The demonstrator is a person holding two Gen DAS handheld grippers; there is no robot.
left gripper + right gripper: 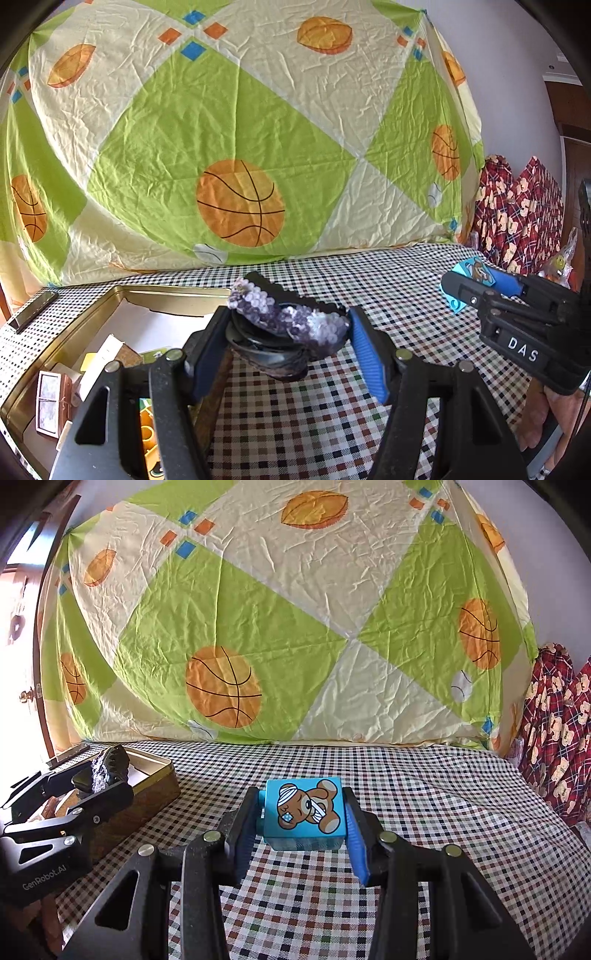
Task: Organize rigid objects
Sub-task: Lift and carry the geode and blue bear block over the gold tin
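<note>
On table: black-and-white checked tablecloth covers the work surface; both grippers hover over it, each carrying one item.
Left gripper: clenched on a dark hair clip with lilac sequin trim. Blue ribbed pads press its two ends. Clip is off the cloth, tilted, sequined side up.
Clip position: just right of the tin's near-right corner, above the cloth, not inside the tin.
Right gripper: clenched on a turquoise plastic building block printed with a bandaged brown teddy bear. Pads contact its left and right faces. Bear face points up toward the camera; block is lifted clear of the cloth.
Block position: mid-table, well apart from the tin, to its right.
Tin: gold rectangular metal tin, open, at the left end of the table. Holds small cards and boxes, plus a brown-framed piece at its left end; contents too cluttered to identify fully.
Beside tin: small flat metallic bar lying on the cloth by the tin's far-left corner.
Backdrop: crumpled green-and-cream sheet with orange basketball print hung behind the table.
Right edge: red plaid fabric with bear pattern.
Person: part of a hand visible under the right gripper body in the left wrist view.
</note>
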